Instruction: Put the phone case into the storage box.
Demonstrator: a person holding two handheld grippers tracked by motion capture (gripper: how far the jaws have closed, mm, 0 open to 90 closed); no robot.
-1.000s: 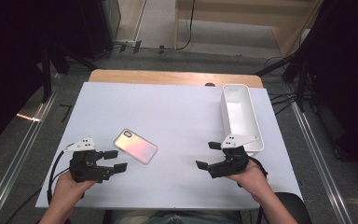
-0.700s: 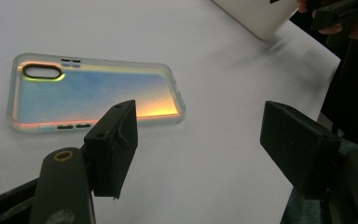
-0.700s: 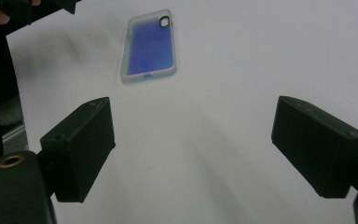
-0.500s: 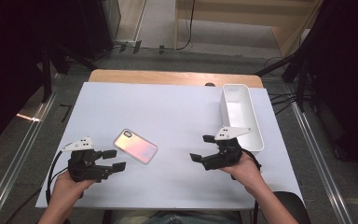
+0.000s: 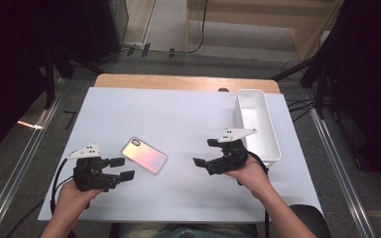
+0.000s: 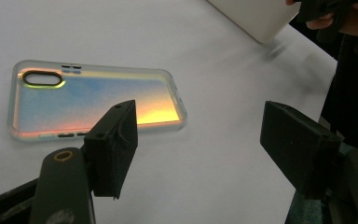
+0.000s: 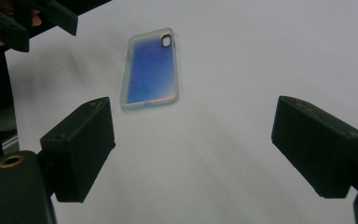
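The phone case (image 5: 144, 155) lies flat on the white table (image 5: 178, 114), left of centre in the high view, between my two grippers and touching neither. It looks light and thin, a glossy iridescent shell with a clear soft rim — I judge it will flex under a squeeze and slide on the smooth sheet sooner than lift. Lying this flat, its faces give me nothing to pinch; I would take it across the two long edges near the middle, away from the camera cut-out (image 6: 42, 78) where the wall is weakest, or tip one end up first. My left gripper (image 5: 120, 168) sits just below and left of the case, jaws parted and empty, and in the left gripper view the case's lower right corner peeks past one pad. My right gripper (image 5: 209, 153), right of centre, also stands open with nothing in it — the case shows well ahead of it in the right gripper view. A white bin (image 5: 273, 144) stands along the right side, empty as far as I can see. Nothing lies between either gripper and the case.
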